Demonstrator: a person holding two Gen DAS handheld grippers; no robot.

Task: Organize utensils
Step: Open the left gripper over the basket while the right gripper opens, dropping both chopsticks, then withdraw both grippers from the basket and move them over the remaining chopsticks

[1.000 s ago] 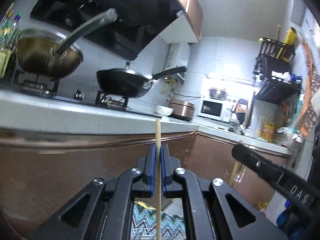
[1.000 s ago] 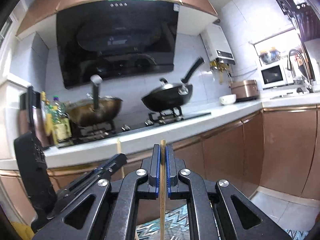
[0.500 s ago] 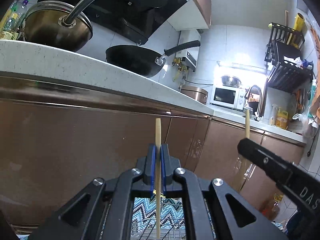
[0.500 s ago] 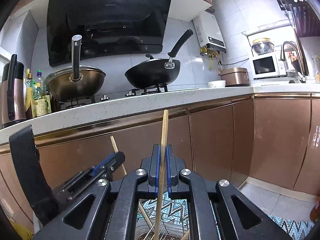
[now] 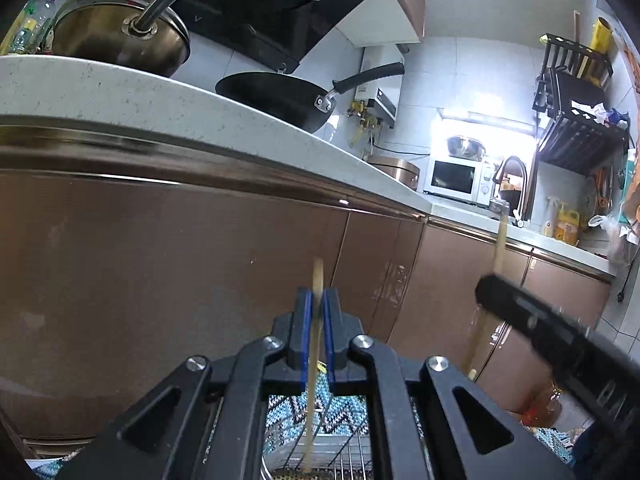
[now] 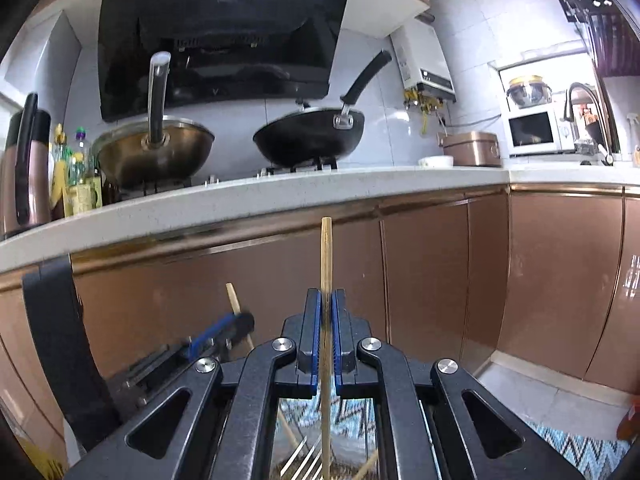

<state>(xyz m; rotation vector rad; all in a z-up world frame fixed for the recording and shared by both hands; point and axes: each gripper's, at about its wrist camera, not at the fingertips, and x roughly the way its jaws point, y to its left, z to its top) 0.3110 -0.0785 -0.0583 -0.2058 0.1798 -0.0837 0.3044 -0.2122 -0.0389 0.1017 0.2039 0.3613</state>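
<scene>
My left gripper point(image 5: 316, 294) has a wooden chopstick point(image 5: 318, 274) standing upright between its blue pads. The jaws are opening, a thin gap shows beside the stick, and the stick is blurred. My right gripper point(image 6: 326, 294) is shut on a second upright chopstick point(image 6: 326, 248). Both sticks reach down into a wire utensil holder point(image 5: 344, 456), whose rim point(image 6: 304, 460) lies under the fingers with more sticks in it. The right gripper point(image 5: 488, 286) shows at the right of the left wrist view. The left gripper point(image 6: 240, 320) appears low on the left of the right wrist view.
Brown cabinet doors point(image 6: 424, 272) fill the view just ahead, under a white countertop point(image 6: 280, 192). A steel pan point(image 6: 156, 156) and a black wok point(image 6: 312, 136) sit on the stove above. A zigzag rug point(image 6: 576, 448) covers the floor.
Both grippers have sunk from countertop height to in front of the cabinet doors. The left chopstick has slipped lower between its pads and is now blurred; the right one stays gripped.
</scene>
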